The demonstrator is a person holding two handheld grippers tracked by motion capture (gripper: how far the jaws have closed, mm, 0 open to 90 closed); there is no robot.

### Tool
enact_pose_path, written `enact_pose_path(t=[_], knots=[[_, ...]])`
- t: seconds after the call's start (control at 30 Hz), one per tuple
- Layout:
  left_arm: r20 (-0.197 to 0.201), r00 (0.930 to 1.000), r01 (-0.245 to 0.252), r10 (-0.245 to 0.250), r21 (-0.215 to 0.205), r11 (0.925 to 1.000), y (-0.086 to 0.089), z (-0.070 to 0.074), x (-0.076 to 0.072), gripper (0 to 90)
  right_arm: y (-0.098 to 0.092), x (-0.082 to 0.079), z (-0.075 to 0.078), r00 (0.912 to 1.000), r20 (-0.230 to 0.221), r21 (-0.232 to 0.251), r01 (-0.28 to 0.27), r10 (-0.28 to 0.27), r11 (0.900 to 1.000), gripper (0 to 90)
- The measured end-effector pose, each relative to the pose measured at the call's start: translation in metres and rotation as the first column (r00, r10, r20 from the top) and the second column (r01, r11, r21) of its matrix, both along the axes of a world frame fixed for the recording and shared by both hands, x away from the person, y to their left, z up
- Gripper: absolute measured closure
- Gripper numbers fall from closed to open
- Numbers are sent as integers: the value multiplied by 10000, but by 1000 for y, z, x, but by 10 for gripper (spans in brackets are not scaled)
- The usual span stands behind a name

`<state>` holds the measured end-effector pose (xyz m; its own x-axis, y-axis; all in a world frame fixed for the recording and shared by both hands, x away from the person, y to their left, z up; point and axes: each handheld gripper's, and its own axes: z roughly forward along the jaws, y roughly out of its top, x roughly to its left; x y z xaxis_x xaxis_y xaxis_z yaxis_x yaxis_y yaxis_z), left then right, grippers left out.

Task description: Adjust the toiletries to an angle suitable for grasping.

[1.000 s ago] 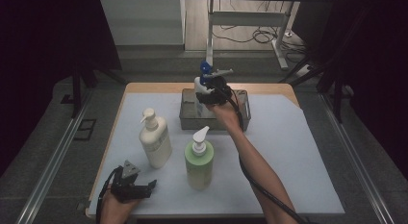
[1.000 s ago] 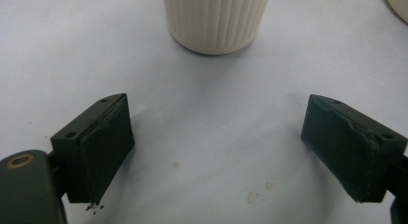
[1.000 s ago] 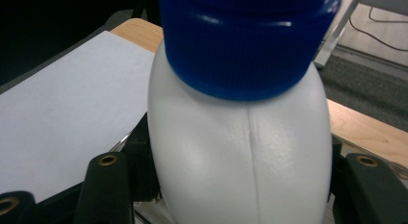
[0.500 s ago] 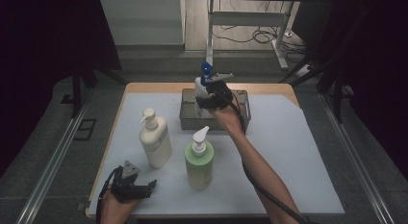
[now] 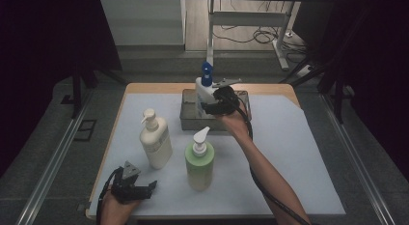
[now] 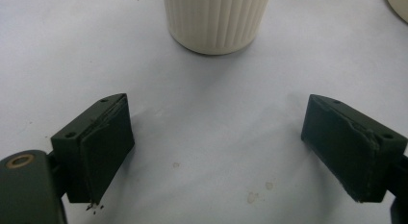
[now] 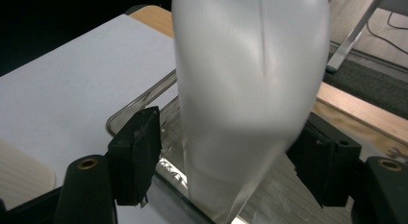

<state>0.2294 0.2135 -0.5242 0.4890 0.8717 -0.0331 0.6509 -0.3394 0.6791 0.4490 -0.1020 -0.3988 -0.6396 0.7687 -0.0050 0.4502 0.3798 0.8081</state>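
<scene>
White-covered counter (image 5: 299,152): we ease our right tool (image 5: 218,105), jaws loosening beside the blue-capped bottle (image 5: 204,92), off over the metal tray (image 5: 187,119); left tool (image 5: 136,192) wide, idle.

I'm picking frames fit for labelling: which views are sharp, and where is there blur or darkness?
High view: table evenly lit, surroundings dark. Left gripper view: sharp, soft shadows under the left tool. Right gripper view: the white bottle between the right tool's pads is smeared by blur.

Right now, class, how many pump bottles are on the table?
3: a cream pump bottle at left, a green pump bottle at centre, a blue-topped white bottle in the metal tray.
</scene>
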Motion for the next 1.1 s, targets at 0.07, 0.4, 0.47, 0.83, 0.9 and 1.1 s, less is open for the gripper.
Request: enact_pose_path(t=[0.07,0.4,0.47,0.83,0.9,1.1], knots=[[1,10000,1,-1,0,10000,0,0,0,104,-3,-3,-1,10000,6,26,-50,49,10000,311],[6,10000,-4,4,-16,10000,0,0,0,104,-24,-15,-8,9991,-350,258,-243,252,9994,394],[5,10000,-3,3,-17,10000,0,0,0,105,-29,-15,-12,9984,-509,292,-223,238,9993,423],[-6,10000,-8,8,4,10000,0,0,0,105,-50,-5,-32,9957,-852,470,406,-365,9981,686],[-6,10000,-6,6,6,10000,0,0,0,105,-50,-3,-35,9953,-754,412,635,-603,9971,731],[-7,10000,-6,6,3,10000,0,0,0,104,-45,6,-45,9931,-843,168,832,-815,9964,838]])
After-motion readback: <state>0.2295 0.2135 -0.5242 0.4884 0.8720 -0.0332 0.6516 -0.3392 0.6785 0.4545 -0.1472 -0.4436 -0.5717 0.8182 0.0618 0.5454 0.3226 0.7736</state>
